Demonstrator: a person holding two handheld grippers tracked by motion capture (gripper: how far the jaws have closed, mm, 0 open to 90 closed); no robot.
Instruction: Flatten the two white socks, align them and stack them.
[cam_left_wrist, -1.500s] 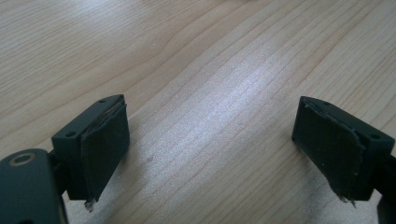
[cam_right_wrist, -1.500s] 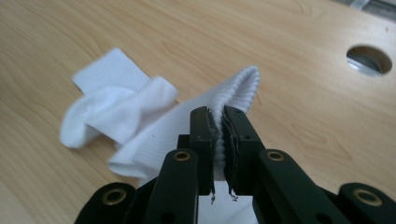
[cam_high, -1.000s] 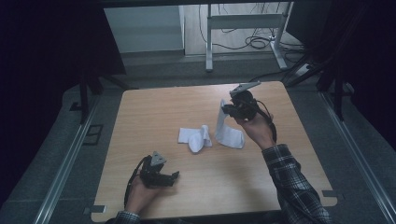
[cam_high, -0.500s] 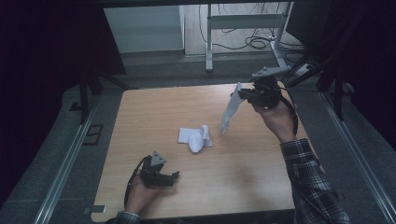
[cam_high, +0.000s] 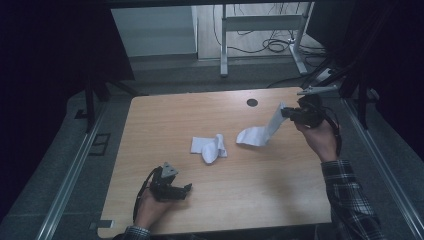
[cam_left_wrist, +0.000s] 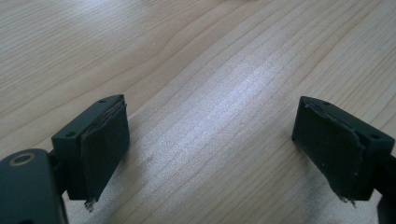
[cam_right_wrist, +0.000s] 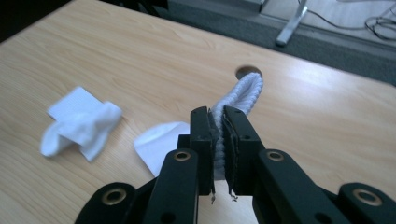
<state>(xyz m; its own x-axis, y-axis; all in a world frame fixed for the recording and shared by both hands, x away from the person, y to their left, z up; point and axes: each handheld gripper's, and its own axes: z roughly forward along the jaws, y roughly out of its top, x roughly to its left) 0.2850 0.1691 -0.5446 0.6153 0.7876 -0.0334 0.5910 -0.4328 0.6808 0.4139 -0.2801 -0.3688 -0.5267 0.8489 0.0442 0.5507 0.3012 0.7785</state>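
1. Overhead, the right gripper (cam_high: 286, 113) near the table's (cam_high: 280, 200) far right edge pinches a white sock (cam_high: 262, 131) by its cuff; the toe end rests on the wood. A second sock (cam_high: 210, 147) lies crumpled mid-table. The left gripper (cam_high: 186, 188) rests at the near left.
2. Left gripper view: the jaws are spread wide over bare wood, holding nothing.
3. Right gripper view: the jaws are pressed together on the sock's (cam_right_wrist: 161, 144) ribbed cuff; the second sock (cam_right_wrist: 79, 123) lies to its left.
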